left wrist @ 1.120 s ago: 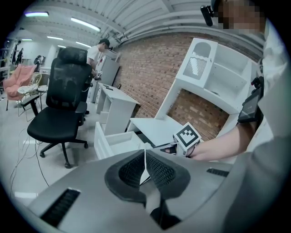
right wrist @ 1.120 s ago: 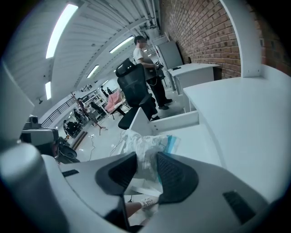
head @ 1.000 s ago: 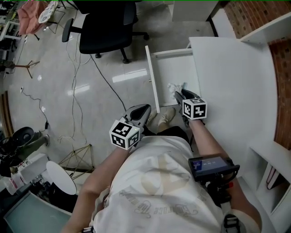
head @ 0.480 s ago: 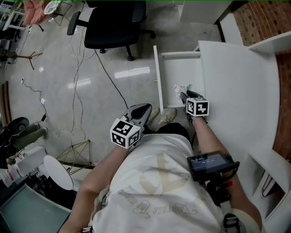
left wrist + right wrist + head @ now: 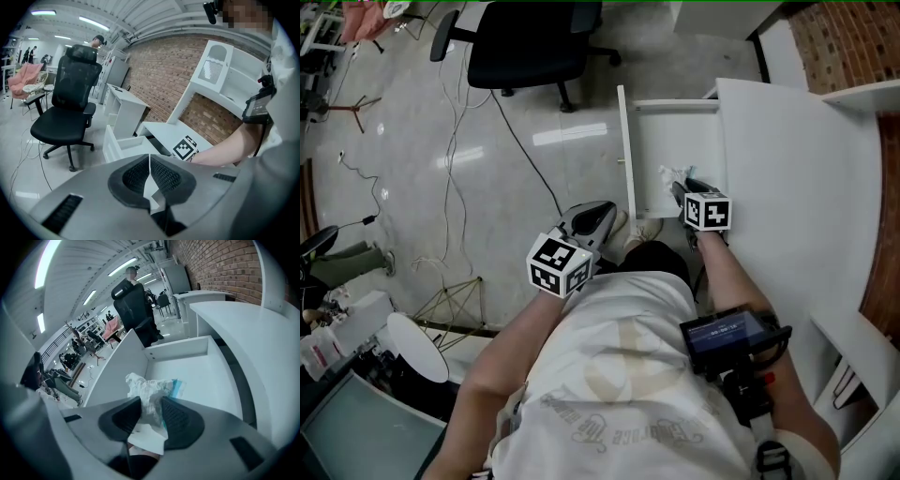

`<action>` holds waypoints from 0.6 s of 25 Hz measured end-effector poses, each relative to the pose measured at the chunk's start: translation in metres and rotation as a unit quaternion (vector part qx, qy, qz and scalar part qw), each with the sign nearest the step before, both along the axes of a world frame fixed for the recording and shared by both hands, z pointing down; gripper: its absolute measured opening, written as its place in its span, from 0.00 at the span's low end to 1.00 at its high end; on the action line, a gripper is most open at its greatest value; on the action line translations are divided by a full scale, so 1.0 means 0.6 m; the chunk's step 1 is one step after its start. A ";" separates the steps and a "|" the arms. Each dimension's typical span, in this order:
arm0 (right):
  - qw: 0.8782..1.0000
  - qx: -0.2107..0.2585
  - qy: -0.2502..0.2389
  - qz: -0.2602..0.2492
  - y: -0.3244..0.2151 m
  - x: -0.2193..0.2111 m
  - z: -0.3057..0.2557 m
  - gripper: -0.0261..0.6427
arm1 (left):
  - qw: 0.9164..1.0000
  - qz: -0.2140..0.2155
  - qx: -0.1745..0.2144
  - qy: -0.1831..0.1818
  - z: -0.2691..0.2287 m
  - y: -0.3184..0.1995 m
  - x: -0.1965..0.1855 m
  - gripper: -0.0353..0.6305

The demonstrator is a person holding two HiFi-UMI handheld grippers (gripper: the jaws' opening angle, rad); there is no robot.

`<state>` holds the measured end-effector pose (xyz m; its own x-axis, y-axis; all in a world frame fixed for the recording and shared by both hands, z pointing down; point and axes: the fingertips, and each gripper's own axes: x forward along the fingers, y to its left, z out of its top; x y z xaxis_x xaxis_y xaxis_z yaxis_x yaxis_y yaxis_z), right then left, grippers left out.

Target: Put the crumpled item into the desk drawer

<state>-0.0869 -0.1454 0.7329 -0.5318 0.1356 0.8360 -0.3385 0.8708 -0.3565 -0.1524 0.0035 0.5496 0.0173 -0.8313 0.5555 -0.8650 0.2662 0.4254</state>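
Note:
A crumpled white wad with a pale blue edge (image 5: 151, 389) sits pinched between the dark pads of my right gripper (image 5: 151, 417), held over the open white desk drawer (image 5: 197, 371). From the head view, that right gripper (image 5: 682, 190) hovers at the near end of the drawer (image 5: 652, 159), with the crumpled item (image 5: 673, 175) poking out ahead of it. My left gripper (image 5: 602, 217) hangs over the floor left of the drawer front, jaws pressed together on nothing (image 5: 149, 177).
A black office chair (image 5: 525, 47) stands on the glossy floor beyond the drawer, with cables (image 5: 455, 159) trailing to its left. The white desk top (image 5: 797, 178) runs along the right, against a brick wall (image 5: 834, 37). A shoe (image 5: 649, 232) shows below the drawer.
The camera has shifted a little, and my right gripper with the crumpled item has edged slightly further over the drawer. The left gripper has barely moved.

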 end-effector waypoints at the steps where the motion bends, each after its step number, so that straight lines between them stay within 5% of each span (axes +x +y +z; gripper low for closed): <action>1: 1.000 0.000 0.004 -0.002 -0.001 -0.001 0.006 0.27 | 1.000 -0.001 0.000 0.003 0.004 -0.002 0.001 0.09; 15: 0.998 0.007 0.053 -0.037 -0.021 -0.039 0.100 0.27 | 0.999 -0.030 -0.024 0.025 0.052 0.009 -0.014 0.09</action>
